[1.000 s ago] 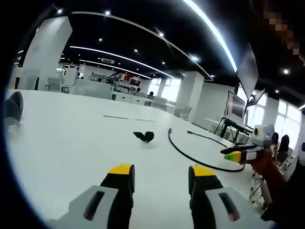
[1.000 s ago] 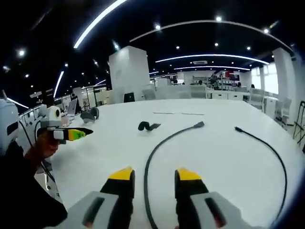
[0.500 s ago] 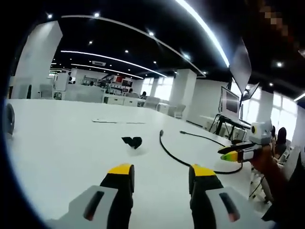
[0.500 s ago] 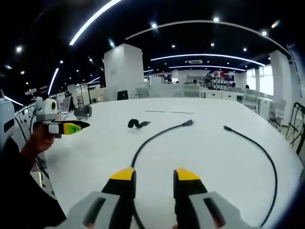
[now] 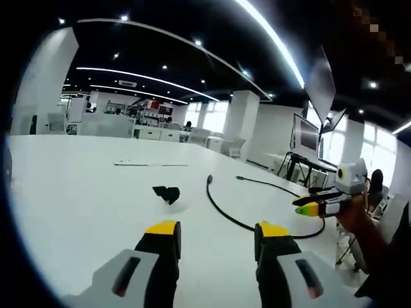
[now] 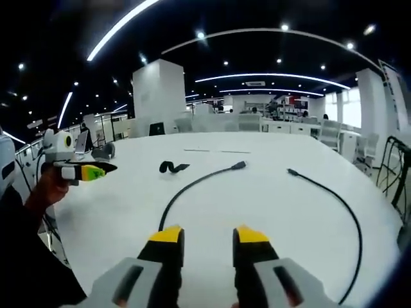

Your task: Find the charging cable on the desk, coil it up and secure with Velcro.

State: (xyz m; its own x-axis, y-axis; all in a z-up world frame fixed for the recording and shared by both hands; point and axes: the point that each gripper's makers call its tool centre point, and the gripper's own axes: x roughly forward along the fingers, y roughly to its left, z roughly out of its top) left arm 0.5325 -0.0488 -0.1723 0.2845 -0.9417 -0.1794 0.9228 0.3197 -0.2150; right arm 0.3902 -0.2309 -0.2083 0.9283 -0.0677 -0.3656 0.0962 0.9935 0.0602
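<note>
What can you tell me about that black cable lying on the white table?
The thin black charging cable looks like flexible rubber or plastic and lies loose and uncoiled on the large white table, bent into one wide open curve. Its two ends, each with a small plug, point toward the far side, set apart. The small black Velcro strap lies apart from it, and neither gripper touches it. In the left gripper view the same curve shows.

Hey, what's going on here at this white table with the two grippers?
A person holds a gripper in each hand above a white desk. A black charging cable lies uncoiled in a loose curve on it, with a small black Velcro strap lying apart beside one end. The left gripper and right gripper both hang open above the desk, touching nothing. Coiling has not begun.
</note>
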